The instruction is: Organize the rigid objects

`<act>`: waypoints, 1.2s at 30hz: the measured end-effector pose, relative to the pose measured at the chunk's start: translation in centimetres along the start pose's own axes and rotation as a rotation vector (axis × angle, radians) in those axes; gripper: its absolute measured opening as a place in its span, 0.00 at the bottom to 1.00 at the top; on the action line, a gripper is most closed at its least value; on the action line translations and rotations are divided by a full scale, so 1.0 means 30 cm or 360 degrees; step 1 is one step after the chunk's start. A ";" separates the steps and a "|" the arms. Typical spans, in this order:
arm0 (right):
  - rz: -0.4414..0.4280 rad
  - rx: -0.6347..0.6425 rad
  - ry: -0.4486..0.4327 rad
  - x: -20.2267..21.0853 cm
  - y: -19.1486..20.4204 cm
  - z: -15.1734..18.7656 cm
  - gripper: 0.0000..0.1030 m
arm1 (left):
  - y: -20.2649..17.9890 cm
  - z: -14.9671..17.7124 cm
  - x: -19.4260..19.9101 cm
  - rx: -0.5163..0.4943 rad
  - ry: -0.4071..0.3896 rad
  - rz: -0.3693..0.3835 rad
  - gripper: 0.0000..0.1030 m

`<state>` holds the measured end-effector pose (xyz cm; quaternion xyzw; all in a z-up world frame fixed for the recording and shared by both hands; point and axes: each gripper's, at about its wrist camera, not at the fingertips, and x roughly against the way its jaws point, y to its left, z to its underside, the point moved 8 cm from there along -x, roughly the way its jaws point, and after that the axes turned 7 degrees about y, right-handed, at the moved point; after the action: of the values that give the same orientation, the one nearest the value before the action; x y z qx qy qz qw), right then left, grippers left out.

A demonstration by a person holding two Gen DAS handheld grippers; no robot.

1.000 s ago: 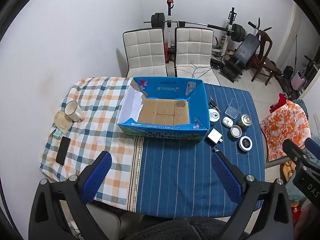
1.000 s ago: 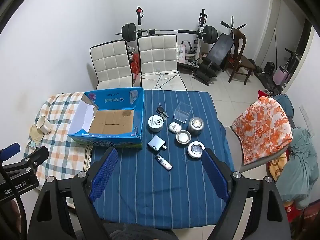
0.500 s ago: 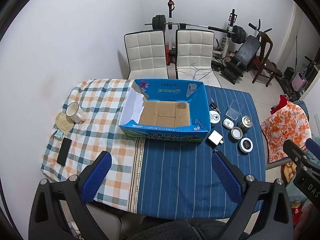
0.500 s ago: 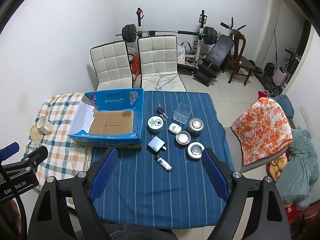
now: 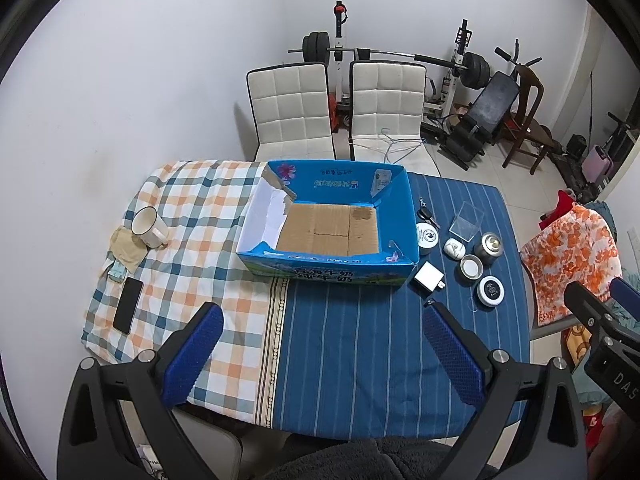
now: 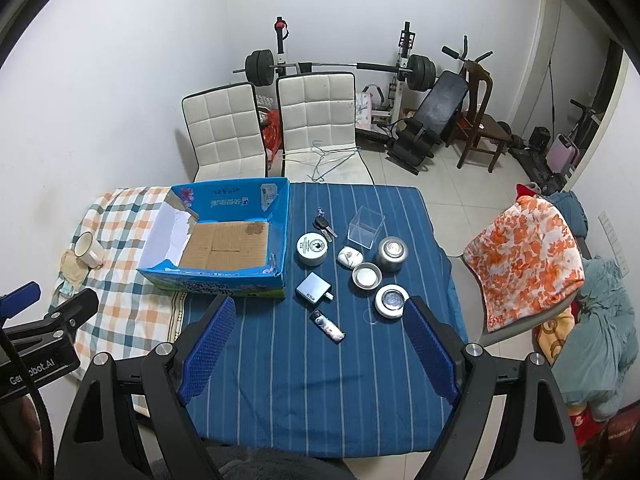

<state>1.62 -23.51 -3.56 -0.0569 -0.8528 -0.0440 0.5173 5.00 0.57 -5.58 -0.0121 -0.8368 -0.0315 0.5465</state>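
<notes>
- Right wrist view: my right gripper (image 6: 318, 354) hangs above the near part of the blue striped cloth (image 6: 288, 376), its blue pads spread wide with nothing between them; the lighter (image 6: 328, 326) lies just ahead, between the fingers' lines, and the grey charger (image 6: 313, 287) sits beyond it
- Behind those I see a loose cluster: round tin (image 6: 312, 249), keys (image 6: 323, 225), clear plastic box (image 6: 365, 227), white earbud case (image 6: 349, 257), metal can (image 6: 392, 254), open jar (image 6: 366, 276) and white-rimmed lid (image 6: 391, 300), all near one another
- My left gripper (image 5: 322, 354) is also spread wide and holding nothing, hovering before the blue cardboard box (image 5: 332, 274), which stands open with only its bare cardboard floor showing
- The box sits across the seam between the striped cloth and the checked cloth (image 5: 188, 216); the striped cloth in front of both grippers is bare up to the near table edge
- A mug (image 5: 149, 227) and a phone (image 5: 127, 311) lie on the checked side, well apart from the cluster
- The box carries Chinese characters I can't read; the charger shows "65"
</notes>
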 end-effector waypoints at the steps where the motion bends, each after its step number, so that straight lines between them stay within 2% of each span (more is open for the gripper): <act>1: -0.0002 -0.0002 0.0001 0.000 0.000 0.000 0.85 | 0.003 -0.008 0.001 -0.0003 0.0001 0.0001 1.00; 20: -0.0028 0.0017 -0.0024 0.038 0.019 -0.004 0.85 | -0.002 0.006 0.004 0.0003 -0.0013 -0.0003 1.00; 26: -0.0025 0.0018 -0.0032 0.036 0.017 -0.010 0.85 | -0.005 -0.049 0.023 0.0004 -0.0019 -0.0010 0.99; 36: -0.0031 0.0019 -0.0035 0.038 0.022 -0.017 0.85 | -0.006 -0.035 0.022 0.0005 -0.0023 -0.0009 0.99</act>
<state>1.66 -22.86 -2.31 -0.0458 -0.8591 -0.0433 0.5079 5.67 0.31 -4.57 -0.0091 -0.8408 -0.0317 0.5403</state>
